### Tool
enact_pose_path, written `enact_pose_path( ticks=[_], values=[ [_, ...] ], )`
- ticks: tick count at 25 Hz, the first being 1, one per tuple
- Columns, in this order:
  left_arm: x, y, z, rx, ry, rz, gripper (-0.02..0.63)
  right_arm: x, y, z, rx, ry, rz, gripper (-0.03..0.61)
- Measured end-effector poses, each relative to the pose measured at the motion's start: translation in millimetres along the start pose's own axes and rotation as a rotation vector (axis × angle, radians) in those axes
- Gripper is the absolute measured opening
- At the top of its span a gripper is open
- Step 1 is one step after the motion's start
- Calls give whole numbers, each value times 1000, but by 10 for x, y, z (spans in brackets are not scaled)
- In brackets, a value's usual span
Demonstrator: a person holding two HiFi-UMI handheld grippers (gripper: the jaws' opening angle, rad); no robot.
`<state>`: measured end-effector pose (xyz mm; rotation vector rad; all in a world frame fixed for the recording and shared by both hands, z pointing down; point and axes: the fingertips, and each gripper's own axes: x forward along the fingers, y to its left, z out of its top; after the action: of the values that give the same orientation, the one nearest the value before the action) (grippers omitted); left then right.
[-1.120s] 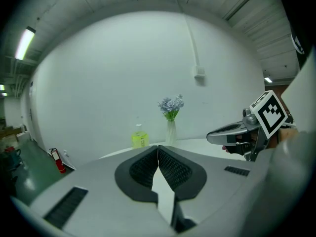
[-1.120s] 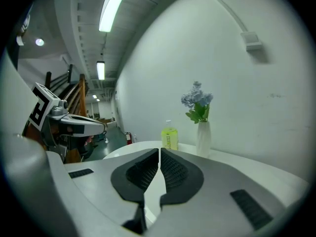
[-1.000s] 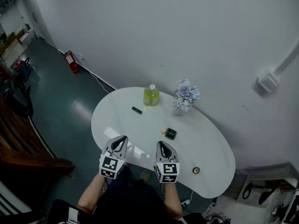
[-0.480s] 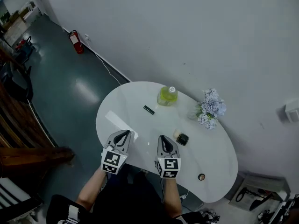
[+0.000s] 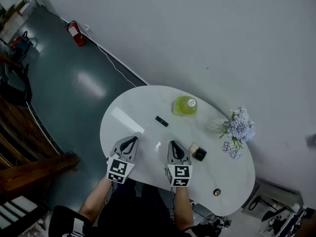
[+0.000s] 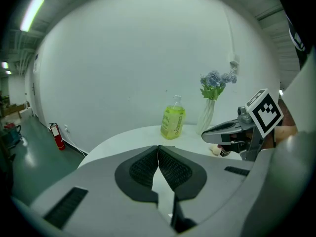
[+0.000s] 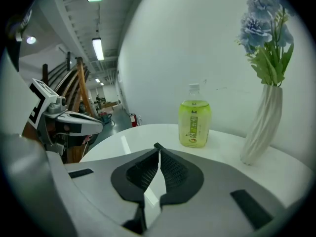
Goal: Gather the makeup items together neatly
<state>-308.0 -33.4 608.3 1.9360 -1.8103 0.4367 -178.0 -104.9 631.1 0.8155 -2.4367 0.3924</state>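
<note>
Over the near edge of the white table [image 5: 133, 110], my left claw [image 5: 131, 141] and right claw [image 5: 174, 146] are both pinched closed on nothing. The black compact [image 5: 199, 154] and beige sponge [image 5: 193, 147] sit together just beside my right claw; the black tube [image 5: 161, 121] lies near the green bottle [image 5: 184, 105]; the small pot [image 5: 217, 192] sits apart by the rim.

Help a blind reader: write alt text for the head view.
A person holds the left gripper and right gripper, both shut and empty, over the near edge of a white table. On it: a green bottle, a black stick, a beige sponge beside a black compact, a round item and a flower vase.
</note>
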Motion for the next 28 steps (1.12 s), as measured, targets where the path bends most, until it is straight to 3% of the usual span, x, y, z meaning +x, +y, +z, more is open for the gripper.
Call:
enact_pose_path(
  ticks=[10,19,22,28],
  values=[
    [391,275,-341,-47,77,-30,20,583,-60,-147,-17,60,5,40],
    [460,408,-341,-66,85,-31,20,895,-22,-31,-73,51,65,43],
    [442,459,-345,-73,86,-24,20,994,1,-17,-86,73,97,132],
    [396,566,-389,-89,95,-7,20,1237,-6,-29,-119,116,108,184]
  ],
)
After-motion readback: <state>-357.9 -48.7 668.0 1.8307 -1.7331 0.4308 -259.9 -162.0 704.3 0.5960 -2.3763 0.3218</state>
